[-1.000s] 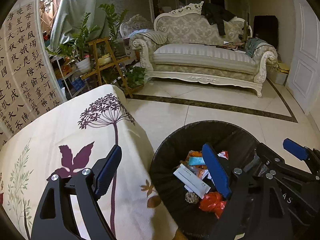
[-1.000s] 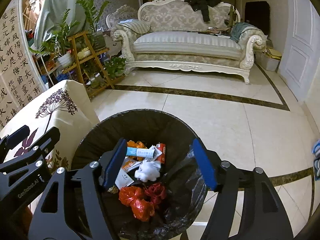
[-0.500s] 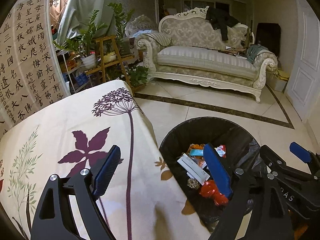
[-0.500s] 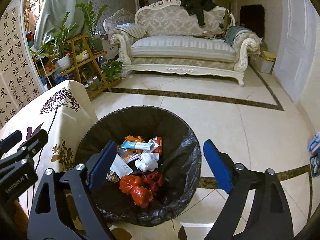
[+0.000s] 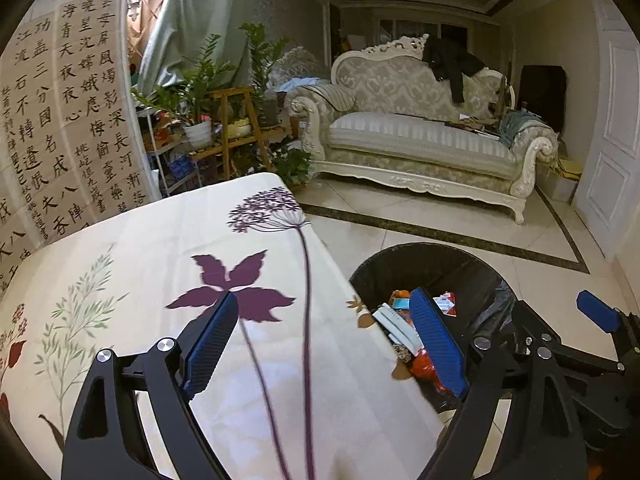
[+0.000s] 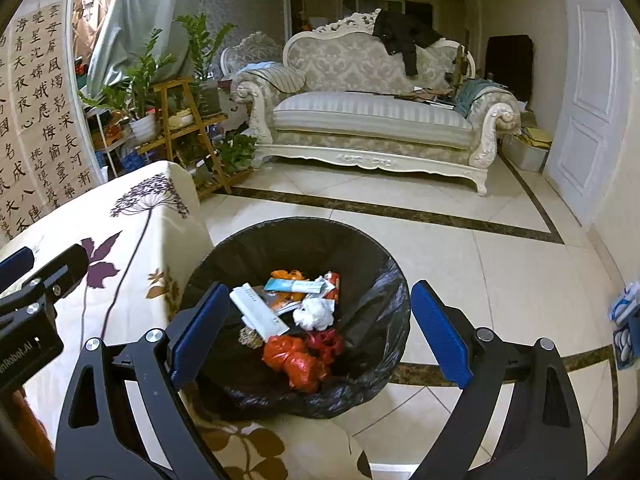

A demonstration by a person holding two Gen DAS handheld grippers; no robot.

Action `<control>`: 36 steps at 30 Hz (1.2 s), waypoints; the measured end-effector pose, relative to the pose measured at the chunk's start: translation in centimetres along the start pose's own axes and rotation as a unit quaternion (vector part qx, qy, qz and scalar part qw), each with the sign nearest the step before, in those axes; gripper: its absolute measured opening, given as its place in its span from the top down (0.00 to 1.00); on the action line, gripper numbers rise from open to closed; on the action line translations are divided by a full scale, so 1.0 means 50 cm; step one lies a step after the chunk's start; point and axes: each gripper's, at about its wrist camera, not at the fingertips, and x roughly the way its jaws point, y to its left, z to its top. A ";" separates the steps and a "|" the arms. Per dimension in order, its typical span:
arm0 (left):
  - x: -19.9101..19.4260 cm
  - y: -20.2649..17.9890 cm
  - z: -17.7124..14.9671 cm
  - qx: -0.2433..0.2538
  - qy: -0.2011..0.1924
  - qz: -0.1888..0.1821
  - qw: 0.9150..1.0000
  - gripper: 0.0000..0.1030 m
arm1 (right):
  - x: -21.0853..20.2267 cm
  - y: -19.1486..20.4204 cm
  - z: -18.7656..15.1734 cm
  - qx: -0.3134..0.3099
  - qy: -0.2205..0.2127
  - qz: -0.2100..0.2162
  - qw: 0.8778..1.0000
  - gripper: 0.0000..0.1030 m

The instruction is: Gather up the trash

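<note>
A round bin lined with a black bag [image 6: 360,248] stands on the floor beside the table; it also shows in the left wrist view [image 5: 460,264]. Inside lie a white crumpled tissue [image 6: 314,314], a red-orange plastic bag [image 6: 294,362], a white box [image 6: 260,314] and several wrappers [image 6: 298,284]. My right gripper [image 6: 318,332] is open and empty above the bin. My left gripper [image 5: 324,346] is open and empty above the table's right edge; its arm shows in the right wrist view [image 6: 28,300].
The table carries a cream cloth with purple flowers [image 5: 160,248]. An ornate sofa [image 6: 376,120] stands across the tiled floor [image 6: 460,264]. A plant stand [image 6: 188,120] and calligraphy wall [image 5: 60,120] are at left. A white door [image 6: 592,80] is at right.
Both grippers have risen and drawn back from the bin. The left gripper has swung left, over more of the tablecloth. Both stay open and empty.
</note>
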 end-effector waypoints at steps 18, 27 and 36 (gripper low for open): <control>-0.079 0.055 -0.025 -0.028 -0.020 0.016 0.999 0.18 | -0.099 0.018 -0.001 -0.012 -0.032 0.019 0.999 0.13; -0.089 0.055 -0.022 -0.027 -0.026 0.012 0.999 0.18 | -0.110 0.021 -0.003 -0.014 -0.036 0.020 0.999 0.12; -0.087 0.055 -0.022 -0.029 -0.026 0.013 0.999 0.18 | -0.110 0.022 -0.004 -0.014 -0.036 0.020 0.999 0.12</control>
